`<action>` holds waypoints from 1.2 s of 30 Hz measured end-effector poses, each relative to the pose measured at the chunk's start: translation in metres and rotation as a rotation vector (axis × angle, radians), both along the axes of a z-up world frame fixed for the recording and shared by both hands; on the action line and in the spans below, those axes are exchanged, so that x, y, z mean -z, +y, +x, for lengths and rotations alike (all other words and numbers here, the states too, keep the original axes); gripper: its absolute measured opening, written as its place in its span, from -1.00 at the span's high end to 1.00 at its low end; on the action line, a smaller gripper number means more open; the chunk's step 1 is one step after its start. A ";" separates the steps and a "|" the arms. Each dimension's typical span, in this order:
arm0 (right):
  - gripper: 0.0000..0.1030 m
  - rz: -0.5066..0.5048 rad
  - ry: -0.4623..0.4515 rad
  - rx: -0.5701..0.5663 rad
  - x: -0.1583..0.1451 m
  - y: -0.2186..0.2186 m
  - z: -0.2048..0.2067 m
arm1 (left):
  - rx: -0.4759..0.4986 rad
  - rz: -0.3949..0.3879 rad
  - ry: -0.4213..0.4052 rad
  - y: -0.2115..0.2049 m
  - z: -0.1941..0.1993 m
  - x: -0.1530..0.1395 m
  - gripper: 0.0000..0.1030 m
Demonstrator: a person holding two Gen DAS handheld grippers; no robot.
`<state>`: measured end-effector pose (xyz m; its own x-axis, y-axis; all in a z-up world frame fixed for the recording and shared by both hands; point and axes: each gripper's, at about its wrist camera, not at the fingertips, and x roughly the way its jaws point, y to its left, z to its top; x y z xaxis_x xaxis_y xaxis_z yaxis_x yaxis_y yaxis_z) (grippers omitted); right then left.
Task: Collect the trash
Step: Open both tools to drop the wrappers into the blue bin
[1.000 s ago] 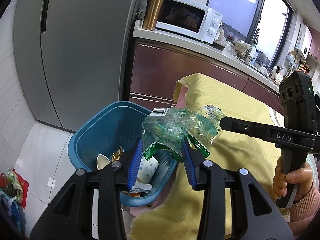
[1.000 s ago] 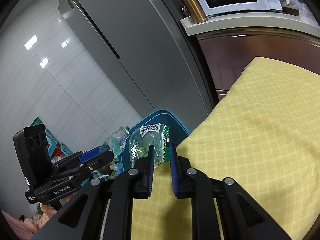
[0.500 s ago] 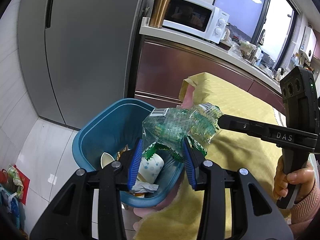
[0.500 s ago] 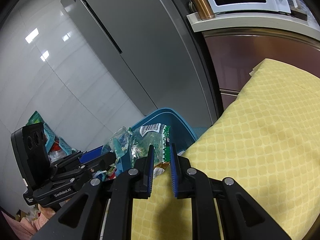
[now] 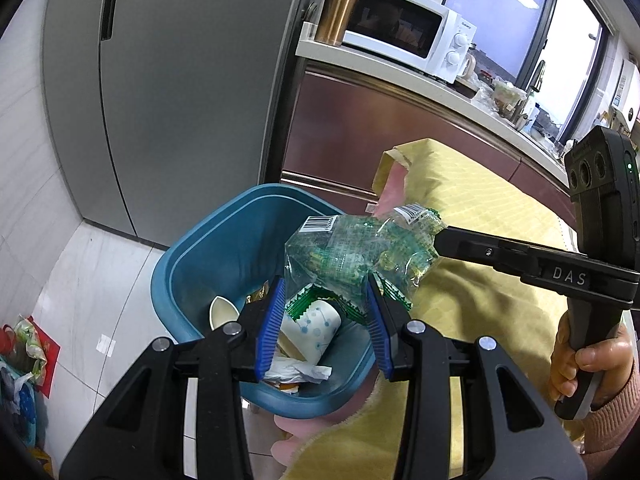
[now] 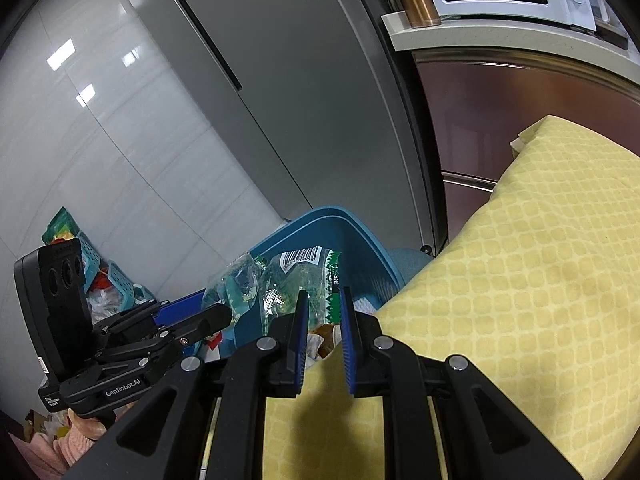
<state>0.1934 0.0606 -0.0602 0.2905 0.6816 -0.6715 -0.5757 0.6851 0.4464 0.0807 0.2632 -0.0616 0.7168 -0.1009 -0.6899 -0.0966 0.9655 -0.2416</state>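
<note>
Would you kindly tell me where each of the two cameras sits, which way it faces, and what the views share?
Left wrist: on the left gripper, looking down along its jaws into the blue bin; the jaws clasp a green wrapper. A hand holding the right gripper shows at right.
Right wrist: on the right gripper, looking down over the yellow cloth toward the bin; its jaws pinch the wrapper. The left gripper shows at lower left.
Shared: wrapper, bin, cloth, fridge, microwave.

Crumpled clear-green wrapper [image 5: 356,252] held above blue bin [image 5: 224,240] — cup, paper scraps inside
</note>
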 end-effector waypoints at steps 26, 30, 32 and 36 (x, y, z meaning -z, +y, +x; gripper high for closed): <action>0.70 -0.099 0.002 -0.027 0.010 0.028 0.002 | -0.013 -0.033 0.062 0.007 0.017 0.026 0.23; 0.70 -0.107 -0.001 -0.030 0.011 0.032 0.003 | -0.014 -0.049 0.074 0.009 0.018 0.031 0.22; 0.70 -0.115 -0.003 -0.034 0.011 0.035 0.002 | -0.013 -0.055 0.080 0.010 0.020 0.033 0.20; 0.68 -0.131 -0.007 -0.035 0.011 0.039 0.002 | -0.017 -0.071 0.093 0.011 0.024 0.039 0.15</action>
<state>0.1953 0.0996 -0.0715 0.2732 0.5983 -0.7532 -0.6030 0.7166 0.3506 0.1044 0.2742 -0.1011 0.6519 -0.1400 -0.7453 -0.1382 0.9445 -0.2982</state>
